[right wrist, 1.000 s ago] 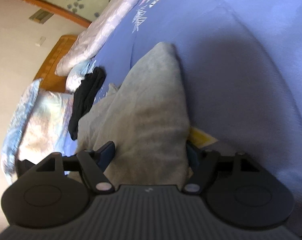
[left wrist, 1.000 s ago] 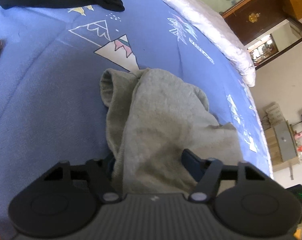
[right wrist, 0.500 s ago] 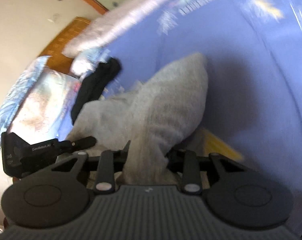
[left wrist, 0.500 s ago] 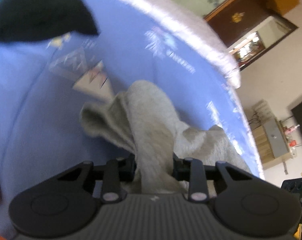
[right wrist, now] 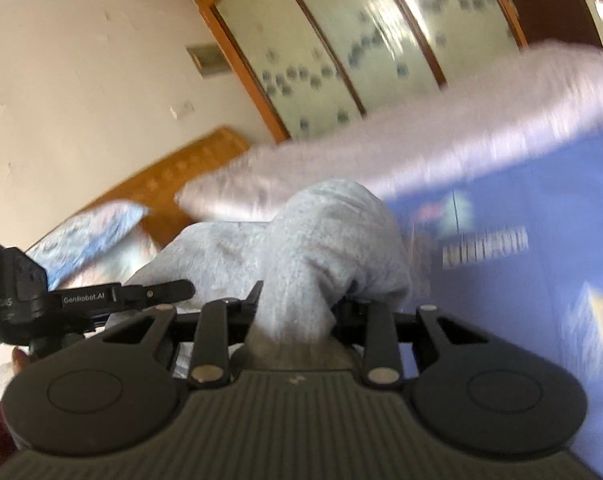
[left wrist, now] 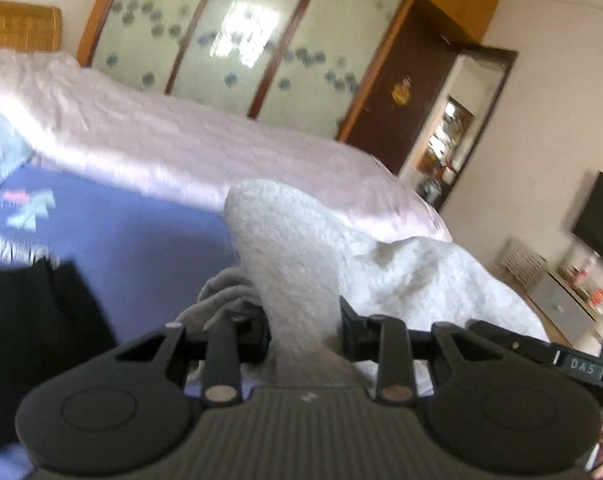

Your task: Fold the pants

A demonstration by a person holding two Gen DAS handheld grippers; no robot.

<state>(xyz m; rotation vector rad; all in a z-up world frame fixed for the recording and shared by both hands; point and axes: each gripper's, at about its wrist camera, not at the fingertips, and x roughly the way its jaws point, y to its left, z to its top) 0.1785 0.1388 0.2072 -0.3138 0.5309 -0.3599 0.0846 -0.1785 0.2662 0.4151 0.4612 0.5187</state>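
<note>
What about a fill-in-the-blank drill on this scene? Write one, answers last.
1. The left gripper is shut on the fleecy ____ pants.
2. The right gripper is ____ on those pants.
3. The printed bedsheet is ____.
4. The crumpled garment lying on the sheet is ____.

Answers: grey; shut; blue; black

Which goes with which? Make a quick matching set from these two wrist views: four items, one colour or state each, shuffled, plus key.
Items:
1. pants
2. bedsheet
3. garment at left edge
4. left gripper

Descriptions:
A. black
B. blue, printed
C. shut on fabric
D. grey, pinched at both ends

Pairs: 1-D, 2-B, 3-A, 4-C. The right gripper is also shut on the pants.
</note>
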